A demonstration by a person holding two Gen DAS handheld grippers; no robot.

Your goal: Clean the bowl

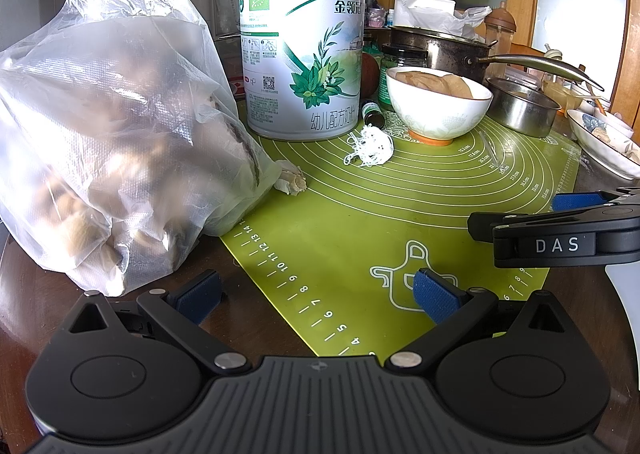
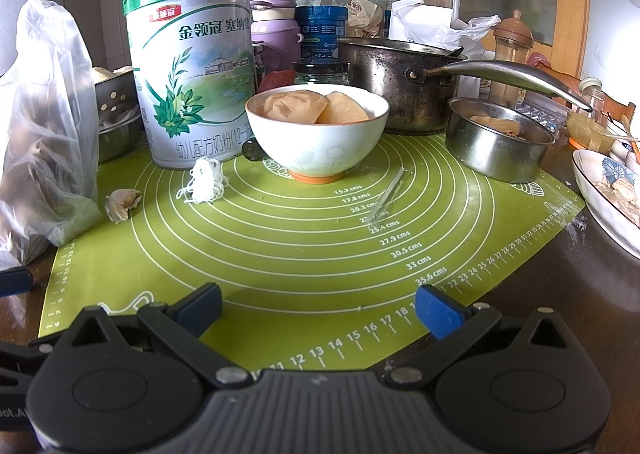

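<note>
Left wrist view: the white bowl [image 1: 439, 107] sits upper right of centre on the green mat [image 1: 360, 213], pale food inside, probably waiting to be emptied. The left gripper [image 1: 318, 296] hangs spread wide at the bottom, holding nothing.

Right wrist view: the bowl [image 2: 317, 133] is dead centre, mat clear before it. The right gripper [image 2: 319, 308] is wide too, empty, squared up for a reach.

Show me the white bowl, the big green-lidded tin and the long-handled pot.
white bowl [image 2: 316, 145]: right wrist view, front wall.
green-lidded tin [image 2: 192, 93]: right wrist view, printed label.
long-handled pot [image 2: 384, 81]: right wrist view, dark side wall.
</note>
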